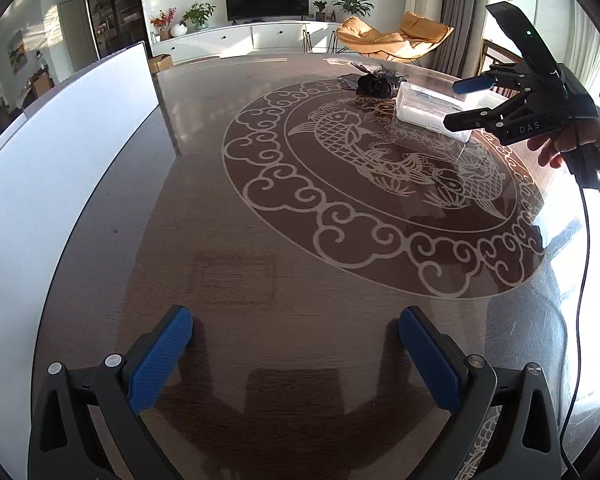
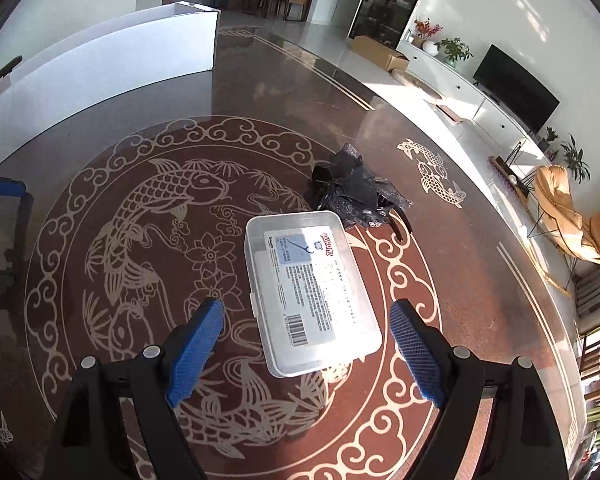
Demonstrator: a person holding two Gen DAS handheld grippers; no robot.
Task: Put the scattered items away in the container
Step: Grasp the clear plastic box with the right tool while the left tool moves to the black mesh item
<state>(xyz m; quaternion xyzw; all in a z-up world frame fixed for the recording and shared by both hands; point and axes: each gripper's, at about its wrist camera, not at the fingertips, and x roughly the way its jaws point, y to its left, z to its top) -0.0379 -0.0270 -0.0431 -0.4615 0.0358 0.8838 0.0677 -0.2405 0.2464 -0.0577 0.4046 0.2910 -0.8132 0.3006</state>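
Plastic box (image 2: 310, 292), clear, with a printed label on its closed lid, sits on the glass tabletop (image 2: 284, 92) over the carp medallion. From it everything else is placed: a crumpled heap of dark, glittery items (image 2: 354, 190) lies just beyond its far end, touching or nearly so. Nothing from that heap appears to have been moved into the box, so the tidying looks barely started, with the lid probably yet to be opened. Nearest the box, the right gripper (image 2: 306, 344) hovers with jaws spread wide and empty, straddling the box's near end without touching. Well apart from the box, the left gripper (image 1: 296, 354) hangs over bare table, also open and empty.
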